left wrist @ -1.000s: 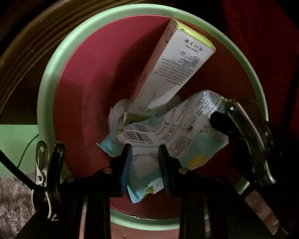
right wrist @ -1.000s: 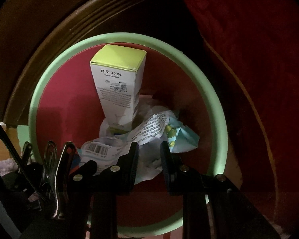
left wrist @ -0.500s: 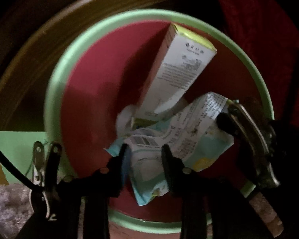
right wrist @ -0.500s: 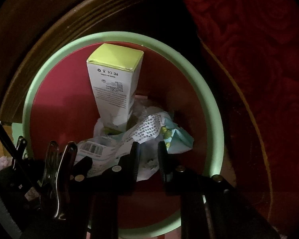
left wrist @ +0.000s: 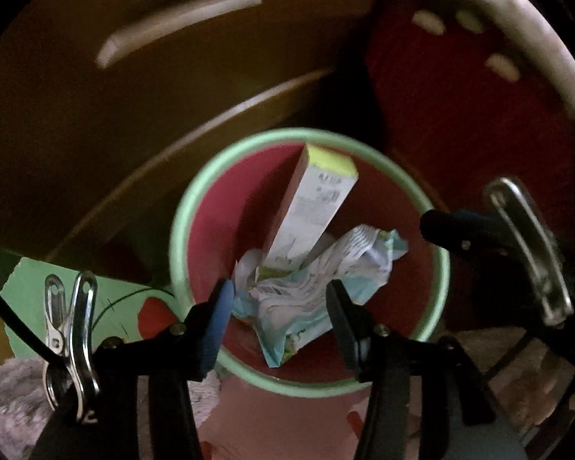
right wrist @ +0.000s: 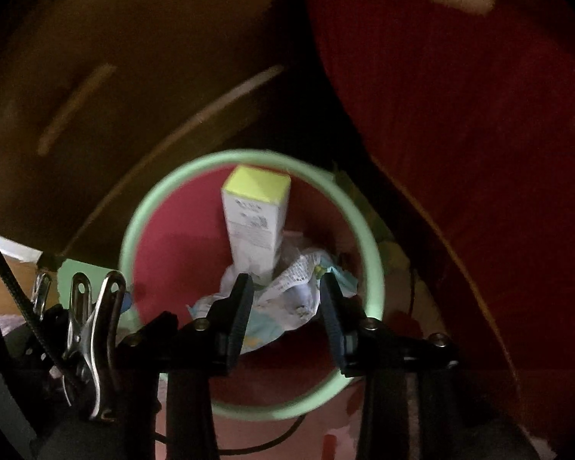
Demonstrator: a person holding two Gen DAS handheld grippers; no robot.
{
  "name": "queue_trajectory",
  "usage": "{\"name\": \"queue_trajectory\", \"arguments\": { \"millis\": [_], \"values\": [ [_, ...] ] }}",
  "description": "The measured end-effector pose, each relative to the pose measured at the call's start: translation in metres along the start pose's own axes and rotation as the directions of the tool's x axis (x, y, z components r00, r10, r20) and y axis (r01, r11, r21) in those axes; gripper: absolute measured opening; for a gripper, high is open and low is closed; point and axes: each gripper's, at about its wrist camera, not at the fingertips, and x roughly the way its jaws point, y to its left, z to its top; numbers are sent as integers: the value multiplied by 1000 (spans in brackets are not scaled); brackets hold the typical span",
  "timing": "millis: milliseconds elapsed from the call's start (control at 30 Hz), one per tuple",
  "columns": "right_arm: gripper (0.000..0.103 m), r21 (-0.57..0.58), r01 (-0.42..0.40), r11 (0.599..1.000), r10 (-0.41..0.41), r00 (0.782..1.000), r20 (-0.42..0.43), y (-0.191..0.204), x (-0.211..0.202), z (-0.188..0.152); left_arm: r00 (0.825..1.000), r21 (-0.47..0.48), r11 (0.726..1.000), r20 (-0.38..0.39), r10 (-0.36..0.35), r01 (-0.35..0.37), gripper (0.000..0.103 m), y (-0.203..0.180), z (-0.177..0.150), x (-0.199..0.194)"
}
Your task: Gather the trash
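A brown wooden cabinet [left wrist: 115, 122] fills the upper left of both views, with a pale bar handle [left wrist: 180, 25] across its front. To the right hangs a dark red cloth [right wrist: 460, 115] with pale blotches near its top edge.

Below them stands a round bin [left wrist: 176, 237] with a light green rim and a deep red inside, seen from above in both cameras [right wrist: 377, 268]. It sits close against the base of the cabinet, on a floor that shows green and pink patches at the left and bottom of the left wrist view.

Inside the bin, a tall white box [left wrist: 310, 214] with a yellow-green top leans against the far wall, its lower end buried in the rubbish; the right wrist view shows it nearly upright [right wrist: 255, 222]. At the bottom lies a crumpled wrapper [left wrist: 306, 299], white and pale blue with printed text, spread across the floor of the bin and touching the foot of the box [right wrist: 299, 291].

The left gripper [left wrist: 280, 306] hangs over the near side of the bin with its jaws spread wide and nothing between them; the wrapper lies below the gap. The right gripper [right wrist: 285, 306] is likewise spread apart and empty above the bin. It appears at the right edge of the left wrist view, beside the rim.

A metal clip [left wrist: 71, 329] is fixed to the left side of each gripper body [right wrist: 92, 322].
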Motion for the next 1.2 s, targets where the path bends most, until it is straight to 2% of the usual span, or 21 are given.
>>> {"name": "queue_trajectory", "arguments": {
  "millis": [167, 333, 467, 633, 867, 1000, 1200],
  "values": [
    [40, -43, 0, 999, 5, 994, 109, 6, -48, 1, 997, -2, 1000, 80, -13, 14, 53, -1, -2, -42],
    [42, -65, 5, 998, 9, 977, 211, 7, -92, -3, 991, 6, 999, 126, -34, 33, 53, -4, -1, -77],
    [42, -82, 1, 997, 23, 957, 288, 7, -133, 0, 980, 29, 998, 187, -61, 56, 53, -7, 1, -111],
    [45, -104, -23, 994, 62, 918, 392, 8, -183, 14, 965, 54, 996, 253, -76, 64, 53, -11, 12, -151],
    [45, -173, -41, 984, 121, 869, 480, 26, -222, 38, 934, 71, 996, 350, -71, 49, 53, 0, 45, -203],
    [53, -188, -68, 980, 157, 843, 515, 30, -231, 51, 923, 49, 998, 383, -45, 29, 54, 14, 70, -220],
    [53, -209, -98, 973, 198, 821, 536, 37, -241, 75, 899, 6, 1000, 438, -14, 13, 54, 37, 114, -245]
  ]
}}
